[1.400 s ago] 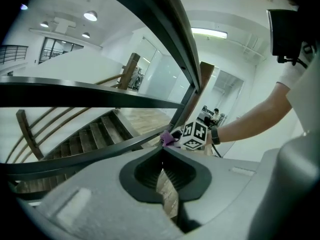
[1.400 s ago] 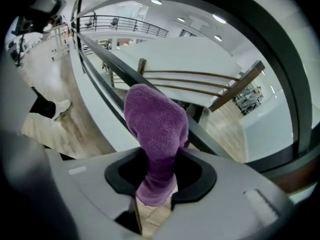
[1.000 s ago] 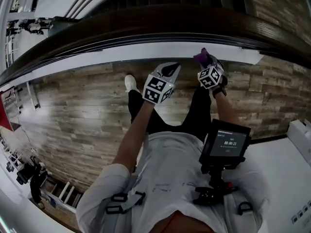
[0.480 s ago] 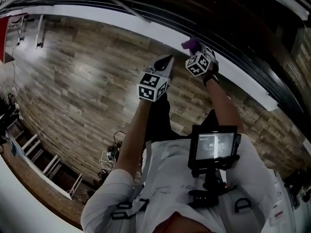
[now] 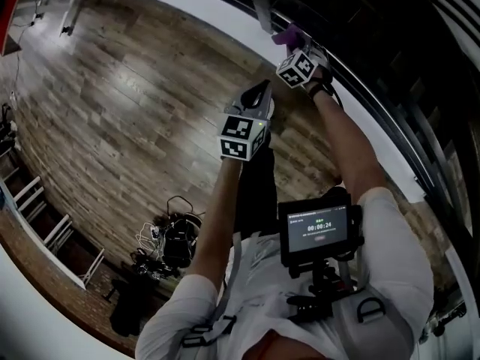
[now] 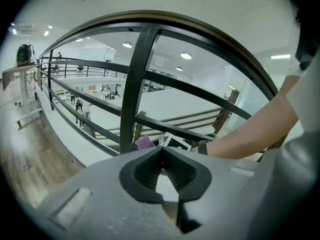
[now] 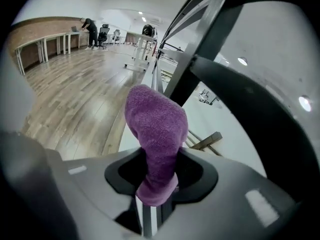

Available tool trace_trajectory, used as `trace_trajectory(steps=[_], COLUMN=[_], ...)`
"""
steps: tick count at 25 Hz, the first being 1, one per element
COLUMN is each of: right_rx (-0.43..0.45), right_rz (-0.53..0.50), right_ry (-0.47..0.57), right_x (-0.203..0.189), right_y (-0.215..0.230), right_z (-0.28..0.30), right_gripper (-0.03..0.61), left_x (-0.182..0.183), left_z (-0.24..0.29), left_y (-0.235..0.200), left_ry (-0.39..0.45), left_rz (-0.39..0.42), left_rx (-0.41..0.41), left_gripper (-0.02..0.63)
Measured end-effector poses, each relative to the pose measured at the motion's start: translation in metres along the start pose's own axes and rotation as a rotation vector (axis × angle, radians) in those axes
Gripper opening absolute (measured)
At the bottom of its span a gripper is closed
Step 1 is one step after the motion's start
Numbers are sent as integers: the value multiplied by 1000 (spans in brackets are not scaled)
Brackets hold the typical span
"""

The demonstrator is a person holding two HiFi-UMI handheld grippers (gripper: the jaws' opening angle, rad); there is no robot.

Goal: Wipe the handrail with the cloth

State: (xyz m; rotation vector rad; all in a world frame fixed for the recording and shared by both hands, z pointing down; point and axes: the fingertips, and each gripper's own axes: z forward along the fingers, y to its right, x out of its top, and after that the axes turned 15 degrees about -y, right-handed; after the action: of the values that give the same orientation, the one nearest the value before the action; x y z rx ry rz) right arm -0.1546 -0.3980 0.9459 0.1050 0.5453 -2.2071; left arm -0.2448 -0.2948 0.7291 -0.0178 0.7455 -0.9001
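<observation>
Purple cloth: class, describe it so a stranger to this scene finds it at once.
Find the dark metal railing beside the wooden floor. At it, the right gripper clamps a fuzzy purple cloth, the only purple thing there; the left gripper holds nothing.

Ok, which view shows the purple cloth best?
Right gripper view: the cloth fills the centre, clamped in the right gripper. The head view shows only a purple tuft past that gripper; the left gripper view, a tiny patch.
</observation>
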Motion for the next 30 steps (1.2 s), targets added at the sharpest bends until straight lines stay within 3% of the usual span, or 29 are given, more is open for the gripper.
trace_trajectory(steps=[6, 12, 18, 24, 26, 30], right_rx=[-4, -38, -28, -59, -33, -12], right_rz=[-140, -262, -236, -140, -81, -43], right_ry=[-94, -158, -213, -273, -313, -357], right_x=[34, 15, -37, -126, -160, -192], right_y=[2, -3, 1, 14, 18, 13], right_z=[58, 71, 56, 39, 31, 26], right_gripper=[138, 127, 127, 140, 160, 163], left_x=[-2, -7, -14, -14, -16, -24], left_z=[12, 19, 29, 47, 48, 53], left_y=[-33, -33, -5, 56, 78, 85], left_ry=[-44, -59, -74, -69, -80, -110], left_rz=[-13, -33, -35, -21, 4, 20], left_rx=[27, 10, -29, -88, -106, -130], left_gripper=[0, -1, 0, 0, -1, 0])
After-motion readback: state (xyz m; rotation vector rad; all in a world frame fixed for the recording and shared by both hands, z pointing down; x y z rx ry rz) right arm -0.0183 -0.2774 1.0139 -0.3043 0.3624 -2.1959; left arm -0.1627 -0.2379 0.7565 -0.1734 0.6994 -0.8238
